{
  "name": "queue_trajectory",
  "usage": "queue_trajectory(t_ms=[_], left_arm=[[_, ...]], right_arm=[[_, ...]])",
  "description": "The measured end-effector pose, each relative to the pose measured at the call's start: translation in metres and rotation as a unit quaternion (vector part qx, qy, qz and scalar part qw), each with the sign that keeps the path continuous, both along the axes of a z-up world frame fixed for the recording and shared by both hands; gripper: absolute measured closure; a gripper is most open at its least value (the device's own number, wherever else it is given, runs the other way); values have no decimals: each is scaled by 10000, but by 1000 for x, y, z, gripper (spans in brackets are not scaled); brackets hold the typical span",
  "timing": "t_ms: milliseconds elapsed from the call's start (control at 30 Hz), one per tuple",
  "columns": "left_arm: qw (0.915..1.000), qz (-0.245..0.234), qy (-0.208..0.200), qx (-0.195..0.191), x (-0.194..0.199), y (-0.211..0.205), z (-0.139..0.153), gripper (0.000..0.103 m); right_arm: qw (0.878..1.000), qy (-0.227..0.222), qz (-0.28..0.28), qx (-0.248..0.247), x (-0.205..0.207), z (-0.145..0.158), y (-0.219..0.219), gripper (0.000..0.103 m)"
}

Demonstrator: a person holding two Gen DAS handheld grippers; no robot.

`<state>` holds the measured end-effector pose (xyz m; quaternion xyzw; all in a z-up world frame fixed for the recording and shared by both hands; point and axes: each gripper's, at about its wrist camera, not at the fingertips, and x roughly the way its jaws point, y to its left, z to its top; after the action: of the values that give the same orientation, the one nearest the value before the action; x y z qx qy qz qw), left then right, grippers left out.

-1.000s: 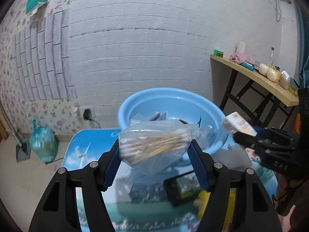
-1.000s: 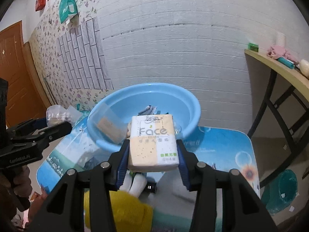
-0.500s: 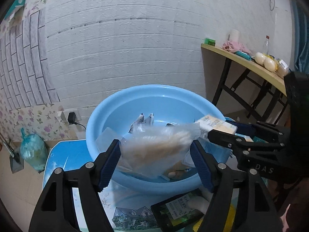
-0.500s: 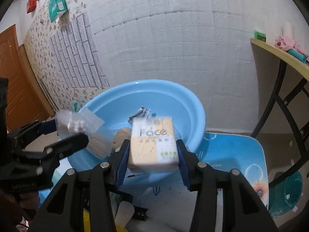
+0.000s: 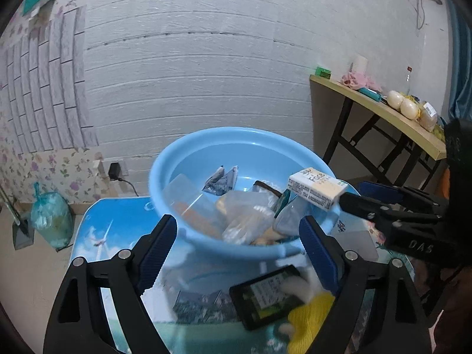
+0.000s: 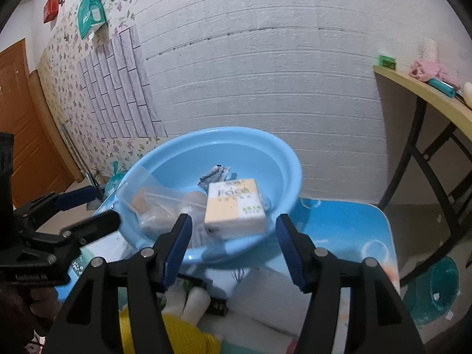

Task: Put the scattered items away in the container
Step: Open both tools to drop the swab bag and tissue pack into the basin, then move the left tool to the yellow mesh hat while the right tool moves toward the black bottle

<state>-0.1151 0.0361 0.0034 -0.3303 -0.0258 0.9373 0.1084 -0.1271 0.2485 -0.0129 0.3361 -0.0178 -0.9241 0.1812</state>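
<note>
A light blue basin (image 5: 188, 159) (image 6: 283, 159) stands on the small blue picture table and holds several packets. My left gripper (image 5: 237, 242) is open and empty just in front of the basin; the clear bag of cotton swabs (image 5: 247, 221) lies inside the basin. My right gripper (image 6: 233, 243) is open. The tissue pack (image 6: 236, 206) is free of the pads over the basin's near side; in the left wrist view the tissue pack (image 5: 317, 187) sits just off the right gripper's tip.
A black phone-like box (image 5: 265, 295) and a yellow-and-white soft toy (image 5: 309, 318) lie on the table (image 5: 118, 224) in front of the basin. A wooden side table (image 5: 383, 112) stands at the right. A teal bin (image 6: 436, 289) sits on the floor.
Both grippers have opened over the basin. The swab bag has dropped from my left gripper into the basin, and the tissue pack has come free of my right gripper.
</note>
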Motion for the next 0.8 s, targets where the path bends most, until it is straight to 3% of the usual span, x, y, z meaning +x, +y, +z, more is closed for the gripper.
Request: queue_trajectory(t_ms=[433, 800], left_arm=[[9996, 267, -3, 84, 62, -18, 10, 12], [9999, 37, -39, 121, 95, -7, -6, 12]], right_arm=[[9997, 143, -203, 52, 65, 21, 9, 44], [9984, -204, -533, 3, 92, -9, 28, 44]])
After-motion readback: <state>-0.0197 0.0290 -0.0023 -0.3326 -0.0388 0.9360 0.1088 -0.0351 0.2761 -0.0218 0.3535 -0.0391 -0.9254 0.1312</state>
